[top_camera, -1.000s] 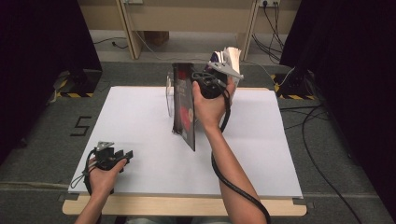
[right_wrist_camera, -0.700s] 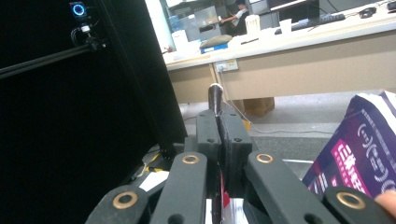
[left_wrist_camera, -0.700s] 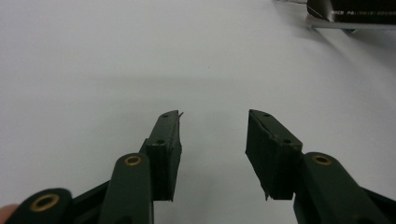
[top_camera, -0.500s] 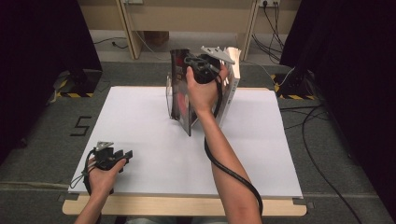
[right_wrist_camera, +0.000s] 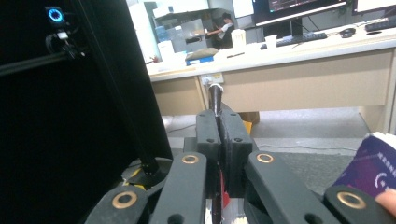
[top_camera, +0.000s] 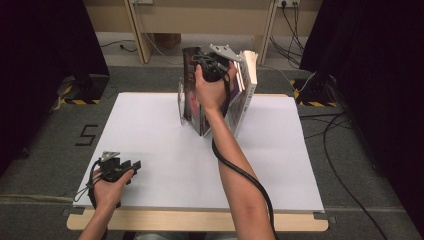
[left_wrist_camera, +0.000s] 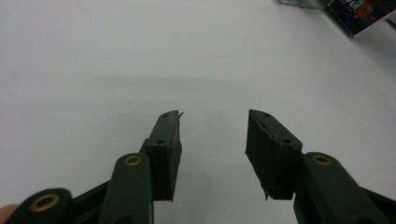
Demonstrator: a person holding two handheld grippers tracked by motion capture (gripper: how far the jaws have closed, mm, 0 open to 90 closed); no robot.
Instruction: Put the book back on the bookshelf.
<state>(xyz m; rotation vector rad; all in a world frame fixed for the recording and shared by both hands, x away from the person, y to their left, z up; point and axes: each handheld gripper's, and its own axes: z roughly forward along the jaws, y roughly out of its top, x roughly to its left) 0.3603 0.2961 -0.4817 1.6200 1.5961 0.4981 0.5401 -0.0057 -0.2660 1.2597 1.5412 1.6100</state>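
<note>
Pinching book (top_camera: 192, 85) in right tool (right_wrist_camera: 218, 140)

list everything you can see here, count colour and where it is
dark glossy-covered book: 1, dark with red, stood upright at the far middle of the table, its top edge pinched by the right gripper
white-paged books with purple covers: a few, exact count unclear, leaning just right of the dark book
white table top: 1, white, centre of the high view, on a light wooden board
grey floor mat with a black 5 mark: 1, left of the table
left gripper: 1, black, near left corner, jaws open over bare table
right gripper: 1, black, raised at the far middle, shut on the dark book
</note>
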